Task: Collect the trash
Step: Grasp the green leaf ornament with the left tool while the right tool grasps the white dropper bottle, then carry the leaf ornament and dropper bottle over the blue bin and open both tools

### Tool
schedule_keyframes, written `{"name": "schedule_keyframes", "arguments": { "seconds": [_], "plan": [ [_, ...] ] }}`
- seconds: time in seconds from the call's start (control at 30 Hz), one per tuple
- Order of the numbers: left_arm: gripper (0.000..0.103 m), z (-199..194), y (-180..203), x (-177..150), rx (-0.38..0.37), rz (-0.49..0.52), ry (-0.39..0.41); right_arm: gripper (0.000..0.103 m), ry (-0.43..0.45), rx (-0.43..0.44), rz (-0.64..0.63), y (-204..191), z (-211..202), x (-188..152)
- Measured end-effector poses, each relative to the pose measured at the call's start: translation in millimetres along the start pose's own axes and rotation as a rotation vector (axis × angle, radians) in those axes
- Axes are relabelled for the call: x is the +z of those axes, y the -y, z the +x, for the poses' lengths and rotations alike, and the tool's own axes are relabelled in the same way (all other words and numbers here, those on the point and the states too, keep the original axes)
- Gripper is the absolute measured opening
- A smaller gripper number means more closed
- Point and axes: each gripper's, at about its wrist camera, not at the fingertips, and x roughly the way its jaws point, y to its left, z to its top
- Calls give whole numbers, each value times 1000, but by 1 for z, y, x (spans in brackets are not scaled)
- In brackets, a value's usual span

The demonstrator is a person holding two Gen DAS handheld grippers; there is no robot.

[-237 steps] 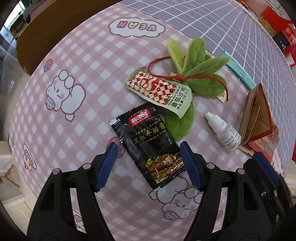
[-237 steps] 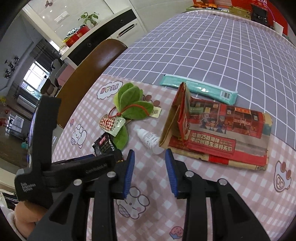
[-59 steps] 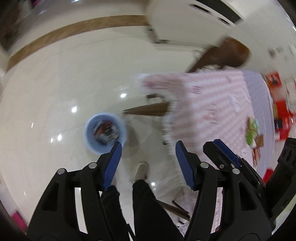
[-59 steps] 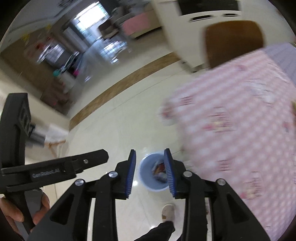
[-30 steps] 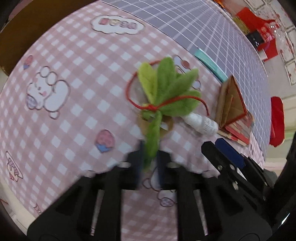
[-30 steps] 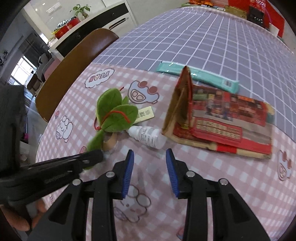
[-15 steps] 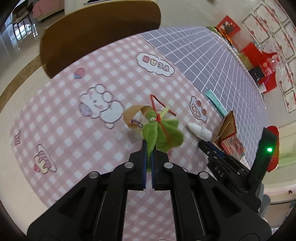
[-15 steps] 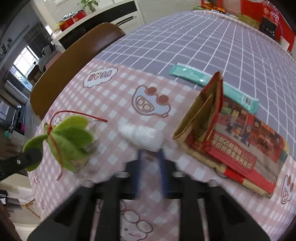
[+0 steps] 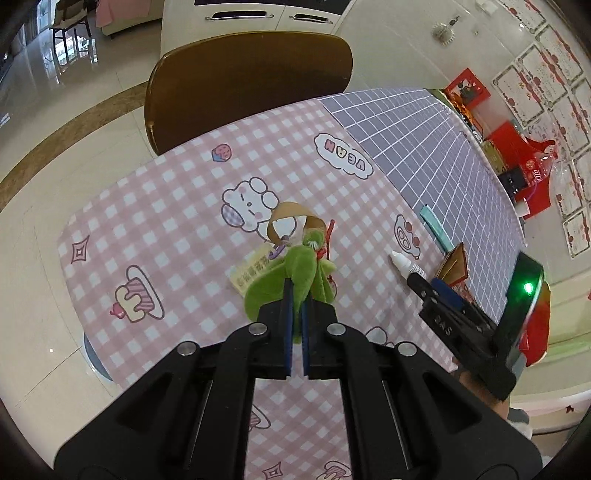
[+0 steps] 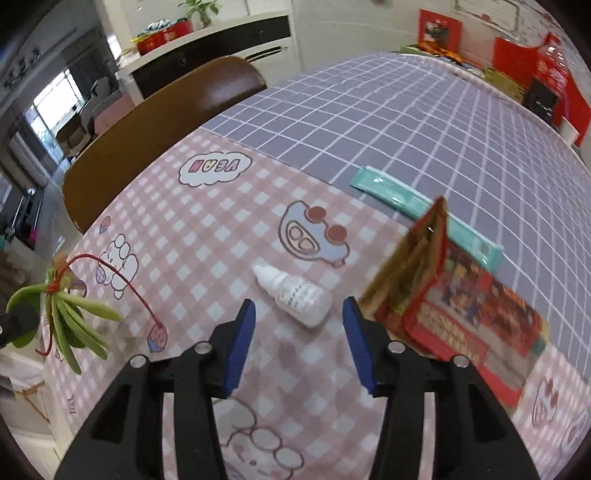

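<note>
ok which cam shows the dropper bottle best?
Right wrist. The dropper bottle lies whole on the pink cloth just ahead of the open right gripper, cap and label visible. In the left wrist view it is small and far off, its base hidden behind the right gripper's tip.

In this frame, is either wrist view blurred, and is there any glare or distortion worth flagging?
Left wrist: sharp; fisheye bends the table edge; glare on the floor. Right wrist: red paper bag and leaf bundle smeared, dropper bottle slightly soft.
</note>
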Motion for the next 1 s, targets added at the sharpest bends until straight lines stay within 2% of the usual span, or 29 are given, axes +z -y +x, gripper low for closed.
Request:
{"name": "schedule_keyframes", "arguments": {
  "seconds": [0.23,0.27,0.3,0.53,0.77,1.0],
  "plan": [
    [3,5,2,0,27,-1,-2,48,-38,21,-104,-7,26,11],
    [3,6,1,-1,30,-2,-2,45,-51,34,-106,-8,28,11],
    [3,5,0,-1,39,-4,-2,33,-60,42,-102,-8,29,9],
    [3,-15,-13,-4,78,-7,32,29,-76,91,-73,-27,10,-6],
    [3,-51,-49,-18,113,-42,71,24,-68,247,-105,-95,-29,-19],
    [3,-98,-118,-51,173,-106,96,24,-90,341,-202,-186,-48,-49]
  ]
}}
